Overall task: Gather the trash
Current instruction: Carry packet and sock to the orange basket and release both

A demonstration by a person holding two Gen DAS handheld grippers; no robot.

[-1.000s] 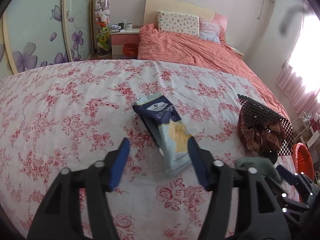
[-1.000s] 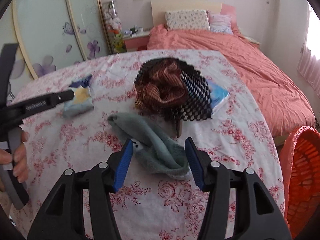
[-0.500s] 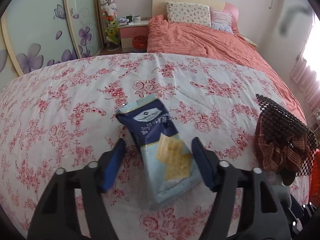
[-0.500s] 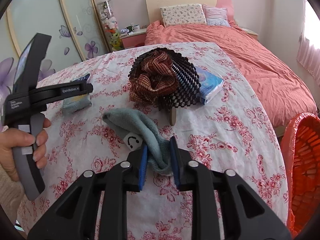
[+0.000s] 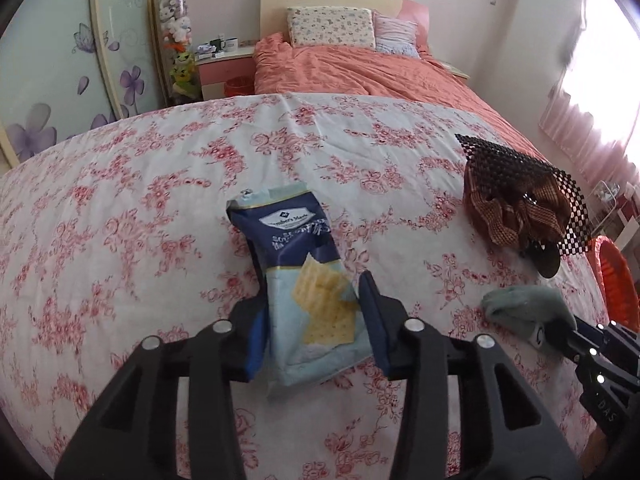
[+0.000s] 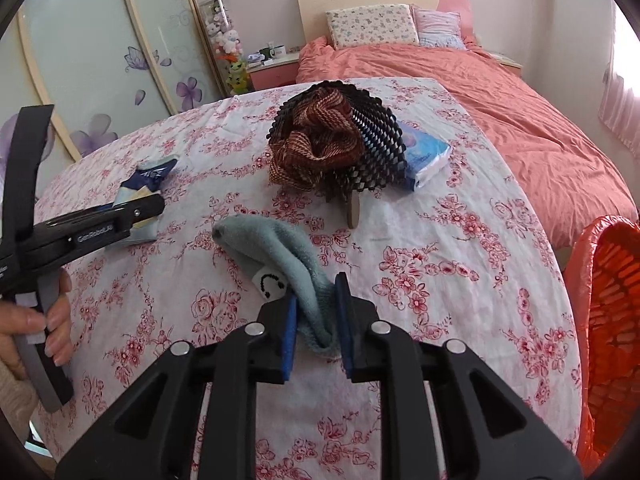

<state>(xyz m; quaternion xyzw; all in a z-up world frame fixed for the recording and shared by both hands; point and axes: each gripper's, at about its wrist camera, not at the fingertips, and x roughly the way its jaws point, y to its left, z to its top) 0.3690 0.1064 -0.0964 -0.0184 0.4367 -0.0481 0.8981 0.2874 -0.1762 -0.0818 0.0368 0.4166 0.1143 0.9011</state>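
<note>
- Left gripper [image 5: 312, 330], lower centre of the left wrist view: blue pads are pressing both long edges of the navy and pale-blue foil cracker packet [image 5: 304, 280], so it is gripping the packet, which is lying flat on the cloth.
- Grip is sitting on the packet's near end, likely because that end is nearest and the thin film pinches easily there.
- Packet label is reading "Member's Mark" on a white oval; smaller white script below it is too small to read; square crackers are printed on the pale half.
- Right gripper [image 6: 316, 328], lower centre of the right wrist view: jaws are nearly closed, clamping the near end of the grey-blue fuzzy sock [image 6: 276, 252]; the rest is trailing up-left on the cloth.
- Sock is showing a white patch with a black smiley face just above the left pad.
- Left tool's side, at left edge of that view, is carrying a white label, roughly "GenRobot.AI"; not fully legible.
- Both items are lying on the white tablecloth with red roses [image 6: 440, 248].
- Centre-top of right view: black perforated mesh holder [image 6: 376, 144] with brown plaid fabric [image 6: 316, 144] bunched inside; blue-white plastic pack [image 6: 426, 156] is touching its right side, print unreadable.
- Orange plastic mesh basket [image 6: 608, 320] at right edge, off the table edge, is probably the trash target; nothing visible inside from here.
</note>
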